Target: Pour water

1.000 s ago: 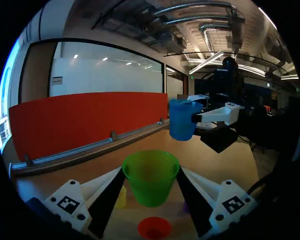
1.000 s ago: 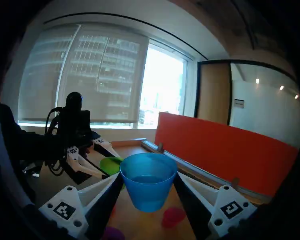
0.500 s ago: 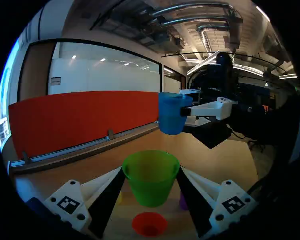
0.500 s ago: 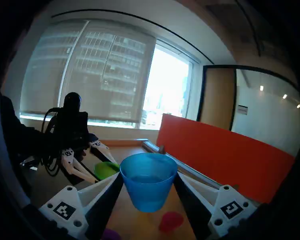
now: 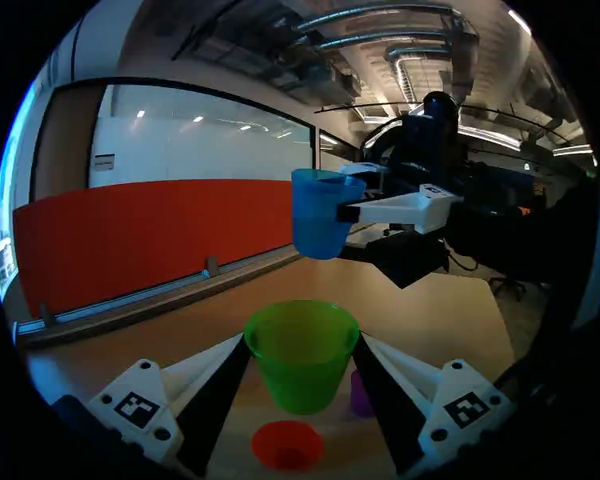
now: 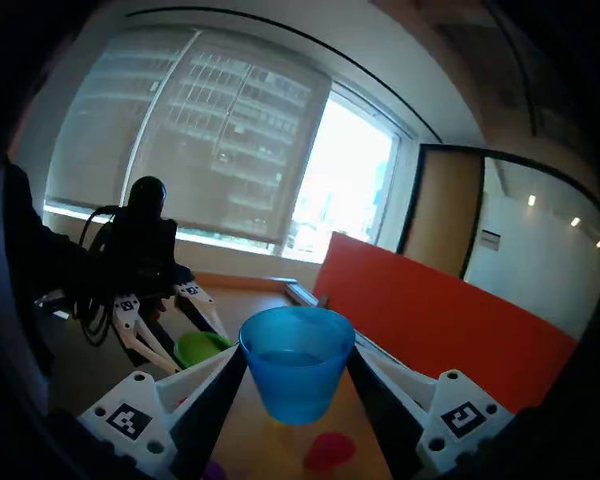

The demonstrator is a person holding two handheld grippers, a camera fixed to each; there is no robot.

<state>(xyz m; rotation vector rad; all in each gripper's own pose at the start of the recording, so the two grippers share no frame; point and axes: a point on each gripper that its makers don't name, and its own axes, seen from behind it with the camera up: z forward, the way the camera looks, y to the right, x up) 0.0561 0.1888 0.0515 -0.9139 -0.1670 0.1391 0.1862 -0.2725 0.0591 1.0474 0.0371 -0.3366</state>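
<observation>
No legible text. On left hand-held gripper (image 5: 301, 342) fingers (image 5: 190, 374), square coded markers (image 5: 137, 408): pattern only; wall sign (image 5: 102, 162) too small to read.

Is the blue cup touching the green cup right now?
Apart. The left gripper view shows the blue cup held high beyond the green cup, with bare table between them.

A small red cup (image 5: 288, 446) stands on the wooden desk (image 5: 436, 312), low between the left jaws, and a purple cup (image 5: 360, 394) peeks out beside the jaw on the right of that view. Beyond them a red divider (image 5: 140, 232) runs along the desk's far edge, with a glass wall (image 5: 196, 148) above it and pipes (image 5: 380, 32) overhead. Ahead of the right jaws, a blind (image 6: 196, 152) covers part of a bright window (image 6: 344, 192).
</observation>
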